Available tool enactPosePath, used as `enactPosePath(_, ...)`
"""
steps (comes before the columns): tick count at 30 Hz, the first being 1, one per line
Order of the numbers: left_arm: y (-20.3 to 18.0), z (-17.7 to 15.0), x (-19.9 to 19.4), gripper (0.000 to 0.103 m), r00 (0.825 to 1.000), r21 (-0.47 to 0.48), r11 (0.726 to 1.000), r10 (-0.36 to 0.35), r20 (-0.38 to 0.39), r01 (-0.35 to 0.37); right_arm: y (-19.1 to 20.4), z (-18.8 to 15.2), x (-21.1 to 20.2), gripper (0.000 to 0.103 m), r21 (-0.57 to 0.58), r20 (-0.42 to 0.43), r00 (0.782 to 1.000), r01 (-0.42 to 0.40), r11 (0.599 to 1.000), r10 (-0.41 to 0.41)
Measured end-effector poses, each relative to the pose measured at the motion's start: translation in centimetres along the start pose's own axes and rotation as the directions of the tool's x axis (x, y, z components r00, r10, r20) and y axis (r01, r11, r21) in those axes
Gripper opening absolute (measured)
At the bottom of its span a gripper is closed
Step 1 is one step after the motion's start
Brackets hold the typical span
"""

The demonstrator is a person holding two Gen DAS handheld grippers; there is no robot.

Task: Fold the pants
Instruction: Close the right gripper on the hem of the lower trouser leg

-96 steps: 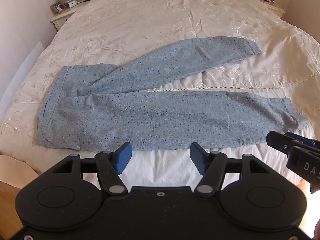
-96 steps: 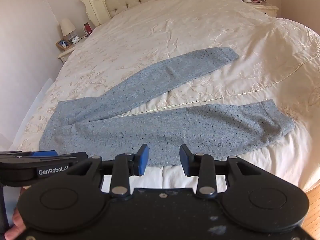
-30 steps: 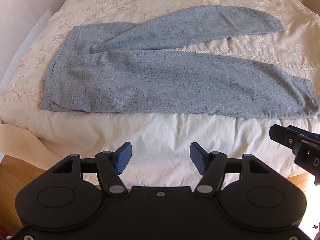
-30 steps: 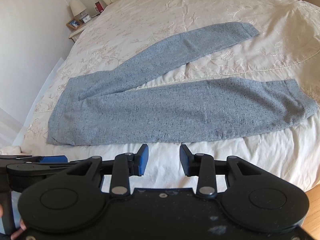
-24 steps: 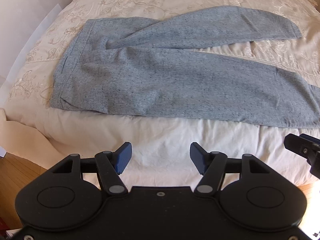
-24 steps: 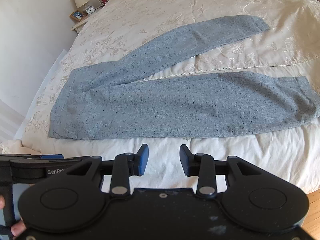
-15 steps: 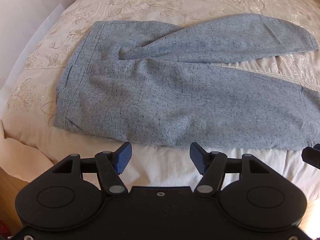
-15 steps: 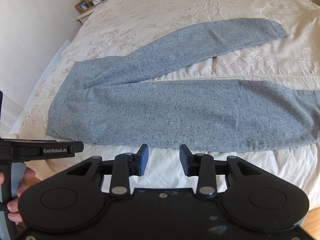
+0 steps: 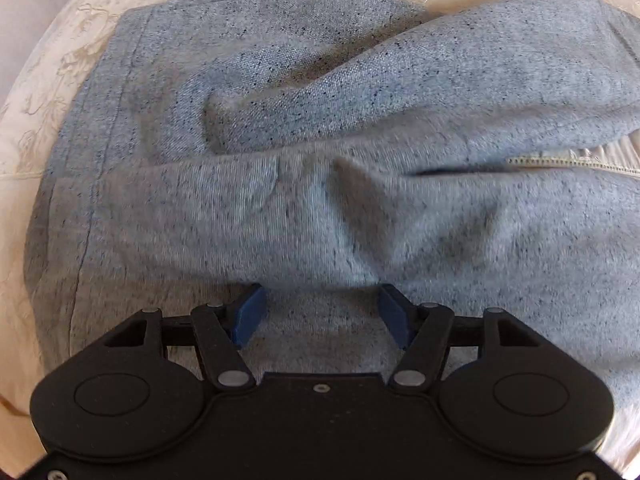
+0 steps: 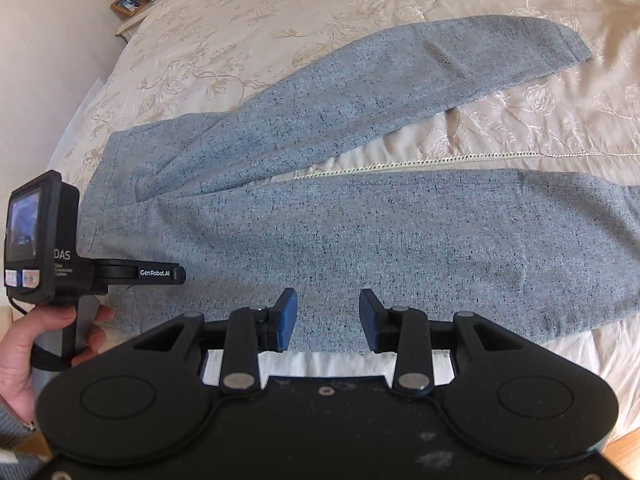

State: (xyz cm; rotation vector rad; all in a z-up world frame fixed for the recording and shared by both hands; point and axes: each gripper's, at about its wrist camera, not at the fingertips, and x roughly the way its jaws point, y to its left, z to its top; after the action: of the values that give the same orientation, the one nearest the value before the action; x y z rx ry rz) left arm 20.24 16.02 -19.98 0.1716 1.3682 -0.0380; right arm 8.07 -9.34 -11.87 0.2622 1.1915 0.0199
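Both grippers have closed in on the speckled blue-grey fabric pants (image 10: 360, 236) spread along the cream embroidered bed's (image 10: 280, 20) near edge; left gripper (image 9: 320, 312) and right gripper (image 10: 325, 316) fingers remain spread, holding nothing. A shallow pinch risks dragging one layer.

pants (image 10: 360, 240): spread flat on the bed (image 10: 280, 20), waistband to the left, legs running right
far leg: angles off toward the back right, splitting from the near leg
left hand-held gripper (image 9: 322, 312): over the near hip area
right hand-held gripper (image 10: 325, 318): at the near edge, mid-leg
nightstand (image 10: 132, 4): far left, behind the bed
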Motion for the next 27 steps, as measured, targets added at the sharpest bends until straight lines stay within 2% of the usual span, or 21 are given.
enactPosePath(4, 0.1, 0.8, 0.6, 0.068, 0.999, 0.028, 0.999, -0.020, -0.027, 0.021, -0.2, 0.9, 1.9, 0.038, 0.037, -0.021, 1.000, 0.018, 0.999, -0.017)
enactPosePath(8, -0.1, -0.8, 0.2, 0.070, 1.000, 0.068, 0.998, -0.016, 0.021, 0.015, -0.1, 1.7, 5.1, 0.038, 0.059, -0.053, 0.998, 0.020, 0.998, -0.017)
enactPosePath(11, -0.5, -1.9, -0.1, 0.070, 0.999, 0.103, 0.995, -0.007, 0.042, 0.003, -0.7, 1.1, 7.9, 0.035, 0.069, -0.088, 0.996, 0.013, 0.998, -0.007)
enactPosePath(13, -0.6, -2.4, -0.2, 0.070, 0.999, 0.113, 0.994, -0.008, 0.044, 0.003, -2.0, 0.2, 9.6, 0.033, 0.044, -0.119, 0.990, 0.076, 0.996, -0.070)
enactPosePath(14, -0.7, -2.5, -0.3, 0.070, 0.999, 0.114, 0.994, -0.009, 0.042, 0.004, -2.9, -0.3, 10.1, 0.029, 0.032, -0.125, 0.986, 0.112, 0.993, -0.107)
enactPosePath(17, -0.5, -2.6, -0.7, 0.070, 1.000, 0.101, 0.995, -0.008, 0.026, 0.005, -6.5, -1.3, 9.7, 0.028, 0.059, -0.091, 0.987, 0.141, 0.988, -0.135)
enactPosePath(19, -0.6, -2.7, -0.9, 0.070, 1.000, 0.088, 0.996, -0.001, 0.015, 0.000, -9.7, -1.7, 8.9, 0.028, 0.089, -0.086, 0.969, 0.241, 0.967, -0.233)
enactPosePath(22, -0.7, -1.8, -1.9, 0.066, 1.000, 0.070, 0.998, 0.009, -0.004, -0.009, -15.2, -2.0, 7.8, 0.028, 0.171, -0.097, 0.941, 0.337, 0.926, -0.325)
enactPosePath(25, -2.6, -1.7, -3.8, 0.064, 1.000, 0.044, 0.999, 0.011, -0.016, -0.011, -19.9, -1.6, 6.1, 0.027, 0.228, -0.117, 0.915, 0.403, 0.887, -0.385)
enactPosePath(27, -3.9, -2.1, -5.1, 0.064, 1.000, 0.011, 1.000, 0.012, -0.005, -0.012, -22.2, -0.8, 4.2, 0.031, 0.238, -0.089, 0.913, 0.408, 0.881, -0.399)
